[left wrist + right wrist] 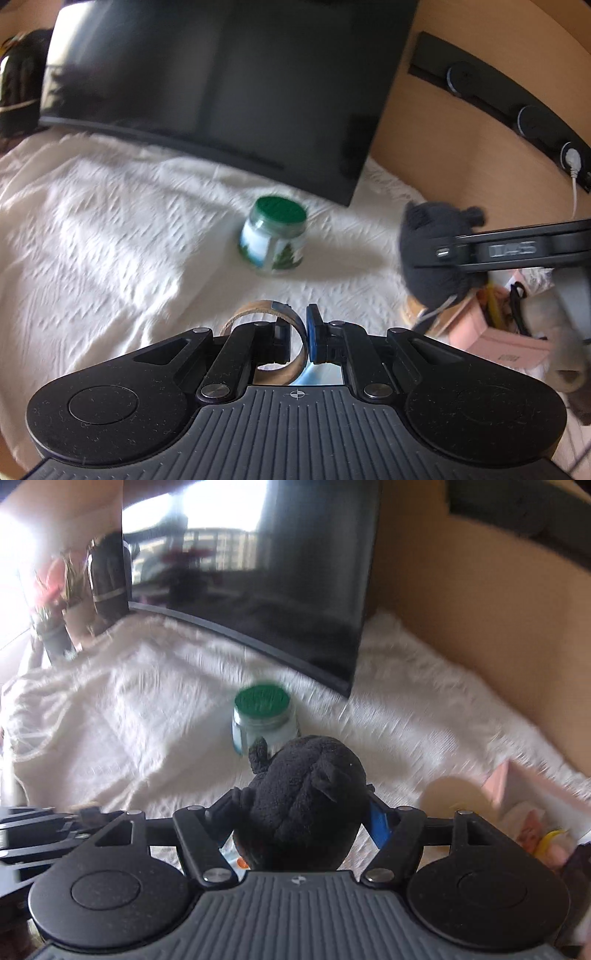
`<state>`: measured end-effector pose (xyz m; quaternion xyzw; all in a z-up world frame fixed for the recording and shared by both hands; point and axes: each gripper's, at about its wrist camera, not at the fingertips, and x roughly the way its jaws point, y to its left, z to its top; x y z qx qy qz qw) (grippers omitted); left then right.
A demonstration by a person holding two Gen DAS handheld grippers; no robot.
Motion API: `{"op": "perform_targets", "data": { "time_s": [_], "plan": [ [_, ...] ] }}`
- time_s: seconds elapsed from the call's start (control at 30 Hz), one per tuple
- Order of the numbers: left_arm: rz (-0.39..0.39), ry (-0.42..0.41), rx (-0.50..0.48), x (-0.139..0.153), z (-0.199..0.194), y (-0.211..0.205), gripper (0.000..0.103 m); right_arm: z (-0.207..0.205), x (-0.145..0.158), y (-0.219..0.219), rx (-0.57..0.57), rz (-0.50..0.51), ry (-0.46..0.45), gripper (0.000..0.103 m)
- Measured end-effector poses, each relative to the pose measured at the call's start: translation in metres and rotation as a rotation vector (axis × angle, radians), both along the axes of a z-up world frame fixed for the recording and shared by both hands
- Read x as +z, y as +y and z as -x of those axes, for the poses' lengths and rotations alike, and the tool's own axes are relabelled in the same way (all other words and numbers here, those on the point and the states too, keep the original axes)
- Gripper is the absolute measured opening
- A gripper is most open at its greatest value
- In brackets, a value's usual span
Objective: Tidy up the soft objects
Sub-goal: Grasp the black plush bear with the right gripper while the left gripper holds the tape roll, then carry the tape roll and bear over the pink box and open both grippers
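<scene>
Right wrist view: right claw (301, 814) is pinching a black plush toy (303, 801) above the white cloth (129, 709); left claw (297, 332) is pressed onto a cardboard ring (266, 317); next, presumably, carrying the plush to the pink box (517, 786).

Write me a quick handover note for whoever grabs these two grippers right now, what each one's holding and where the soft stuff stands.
Left gripper: shut on the wall of a cardboard ring, held above the white blanket.
Right gripper: closed around the black plush toy, lifted off the blanket.
Pink box at the right already holds some items.
Green-lidded jar stands in front of the monitor, untouched.
Done: plush picked up. Left: set it down, probably in the pink box; place the ring.
</scene>
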<state>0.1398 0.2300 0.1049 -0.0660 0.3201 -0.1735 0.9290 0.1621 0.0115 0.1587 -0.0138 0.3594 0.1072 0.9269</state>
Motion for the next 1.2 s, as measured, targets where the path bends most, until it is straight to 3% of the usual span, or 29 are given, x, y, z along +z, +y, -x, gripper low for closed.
{"op": "perform_targets", "data": {
  "time_s": [0.27, 0.5, 0.7, 0.9, 1.0, 1.1, 1.2],
  "plan": [
    [0.012, -0.098, -0.118, 0.044, -0.043, -0.058, 0.011, 0.035, 0.066, -0.067, -0.107, 0.033, -0.17, 0.07],
    [0.082, -0.095, -0.285, 0.071, -0.071, -0.141, 0.011, 0.056, 0.088, -0.143, -0.317, 0.071, -0.251, 0.07],
    [0.066, -0.02, -0.487, 0.056, -0.072, -0.234, 0.011, 0.069, 0.075, -0.208, -0.526, 0.083, -0.213, 0.07],
    [0.031, 0.063, -0.607, 0.031, -0.07, -0.3, 0.011, 0.074, 0.059, -0.247, -0.604, 0.045, -0.161, 0.07],
    [0.034, 0.155, -0.646, 0.013, -0.078, -0.32, 0.016, 0.067, 0.054, -0.254, -0.621, 0.041, -0.141, 0.07],
    [-0.083, 0.236, -0.668, -0.012, -0.082, -0.344, 0.018, 0.062, 0.045, -0.256, -0.624, 0.04, -0.12, 0.07],
    [-0.239, 0.207, -0.697, -0.025, -0.074, -0.358, 0.018, 0.06, 0.038, -0.256, -0.619, 0.033, -0.102, 0.07]
  ]
}}
